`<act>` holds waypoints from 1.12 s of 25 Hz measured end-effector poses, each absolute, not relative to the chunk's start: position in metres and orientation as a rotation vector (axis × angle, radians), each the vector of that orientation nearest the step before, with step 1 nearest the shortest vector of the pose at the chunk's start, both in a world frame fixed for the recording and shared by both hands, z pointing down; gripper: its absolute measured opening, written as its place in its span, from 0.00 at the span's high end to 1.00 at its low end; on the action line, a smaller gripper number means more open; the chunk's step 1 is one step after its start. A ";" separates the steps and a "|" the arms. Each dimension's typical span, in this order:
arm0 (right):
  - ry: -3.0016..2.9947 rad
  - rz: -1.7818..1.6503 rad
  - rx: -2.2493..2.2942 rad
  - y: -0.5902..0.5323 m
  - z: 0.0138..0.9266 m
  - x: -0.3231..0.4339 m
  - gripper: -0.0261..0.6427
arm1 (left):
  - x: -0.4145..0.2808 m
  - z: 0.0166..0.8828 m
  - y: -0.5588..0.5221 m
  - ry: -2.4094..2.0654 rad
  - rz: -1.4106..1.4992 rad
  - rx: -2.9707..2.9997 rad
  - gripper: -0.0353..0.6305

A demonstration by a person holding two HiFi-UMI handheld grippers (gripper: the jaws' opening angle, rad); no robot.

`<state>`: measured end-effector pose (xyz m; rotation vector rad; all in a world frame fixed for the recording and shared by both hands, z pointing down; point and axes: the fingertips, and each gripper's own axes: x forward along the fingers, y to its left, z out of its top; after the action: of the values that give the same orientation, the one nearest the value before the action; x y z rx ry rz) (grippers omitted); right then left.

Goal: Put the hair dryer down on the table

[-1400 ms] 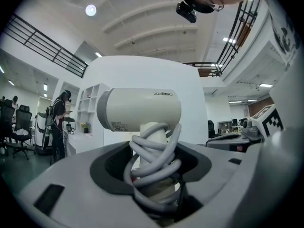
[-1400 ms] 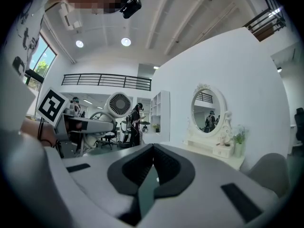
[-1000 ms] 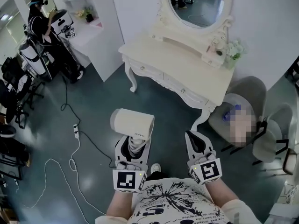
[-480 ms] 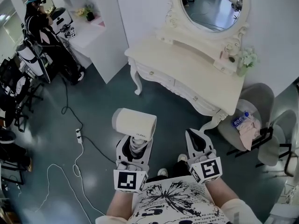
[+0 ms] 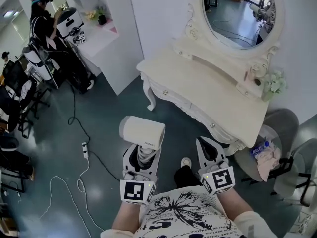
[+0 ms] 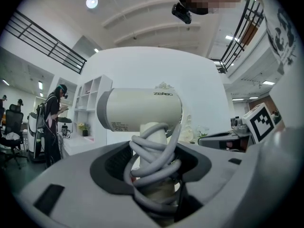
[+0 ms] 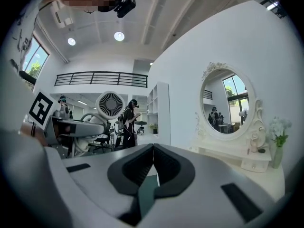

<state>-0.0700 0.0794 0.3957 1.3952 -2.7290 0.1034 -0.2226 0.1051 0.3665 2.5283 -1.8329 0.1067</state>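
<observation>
A cream hair dryer (image 5: 142, 132) (image 6: 140, 110) stands upright in my left gripper (image 5: 141, 155) (image 6: 154, 175), whose jaws are shut on its handle with the grey cord (image 6: 152, 158) wound round it. Its round back grille (image 7: 110, 104) shows at the left of the right gripper view. My right gripper (image 5: 209, 149) (image 7: 153, 161) hangs beside it, jaws shut with nothing between them. The cream dressing table (image 5: 208, 90) with an oval mirror (image 5: 238, 11) stands ahead and to the right, over the dark floor. Both grippers are short of its front edge.
A small flower vase (image 5: 274, 83) and a small ornament (image 5: 257, 74) sit at the table's back. Grey chairs (image 5: 277, 152) stand to the right. A white shelf unit (image 5: 106, 33), a person (image 5: 47, 26) with equipment, and a cable with power strip (image 5: 84, 150) lie to the left.
The view has shifted: the dressing table and mirror have slid right and slightly nearer in the head view. Both grippers keep the same pose, the dryer still held.
</observation>
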 end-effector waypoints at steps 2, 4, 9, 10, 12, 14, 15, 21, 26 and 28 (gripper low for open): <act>-2.746 0.102 1.389 0.049 0.393 -0.065 0.93 | -0.220 0.364 0.076 -1.861 0.114 2.522 0.57; -2.759 0.098 1.366 0.018 0.390 -0.060 0.93 | -0.215 0.361 0.045 -1.886 0.113 2.511 0.57; -2.780 0.060 1.308 -0.052 0.387 -0.047 0.93 | -0.191 0.358 -0.025 -1.916 0.100 2.523 0.57; -2.784 0.055 1.308 -0.064 0.387 -0.045 0.93 | -0.186 0.358 -0.037 -1.910 0.096 2.529 0.57; -2.785 0.051 1.314 -0.086 0.387 -0.037 0.93 | -0.177 0.360 -0.060 -1.895 0.093 2.540 0.57; -2.777 0.055 1.328 -0.105 0.388 -0.028 0.93 | -0.169 0.363 -0.079 -1.878 0.096 2.543 0.57; -2.771 0.056 1.334 -0.113 0.389 -0.023 0.93 | -0.165 0.364 -0.088 -1.866 0.099 2.543 0.57; -2.719 0.097 1.416 -0.151 0.397 0.002 0.93 | -0.144 0.373 -0.138 -1.759 0.126 2.579 0.57; -2.629 0.151 1.579 -0.184 0.407 0.026 0.93 | -0.120 0.380 -0.192 -1.600 0.149 2.670 0.57; -2.577 0.161 1.646 -0.200 0.410 0.037 0.93 | -0.109 0.382 -0.216 -1.516 0.152 2.717 0.57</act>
<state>0.0368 -0.2000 0.4100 1.6461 -2.5772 0.1610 -0.1091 -0.2163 0.3822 2.7166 -1.5164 0.1524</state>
